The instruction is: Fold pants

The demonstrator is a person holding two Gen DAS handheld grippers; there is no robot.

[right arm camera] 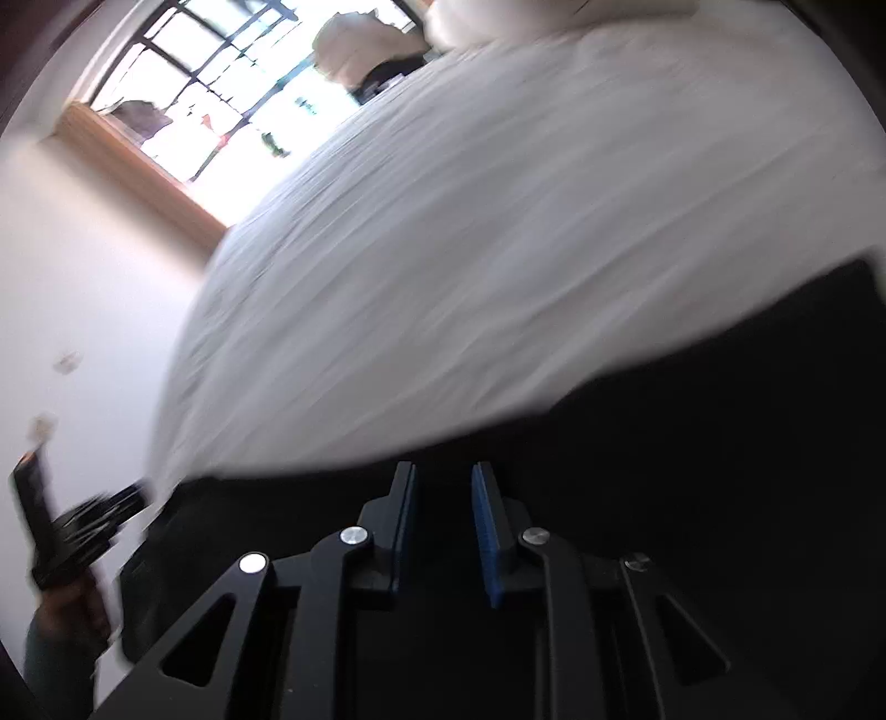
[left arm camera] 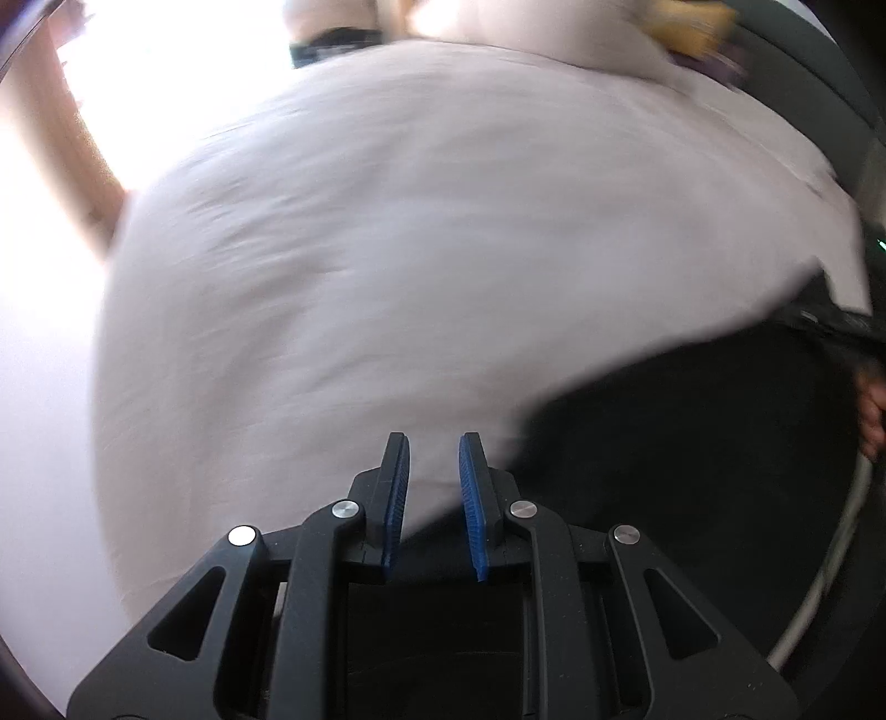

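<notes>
The black pants lie on a white bed sheet, filling the lower right of the left wrist view. My left gripper is open and empty, with its blue pads above the sheet just left of the pants' edge. In the right wrist view the pants fill the lower half. My right gripper is open and empty over the black cloth near its edge with the sheet. Both views are blurred by motion.
The left gripper and the hand holding it show at the lower left of the right wrist view. A barred window with a wooden frame is behind the bed. Yellow and purple items lie at the bed's far end. A white cable runs at the right.
</notes>
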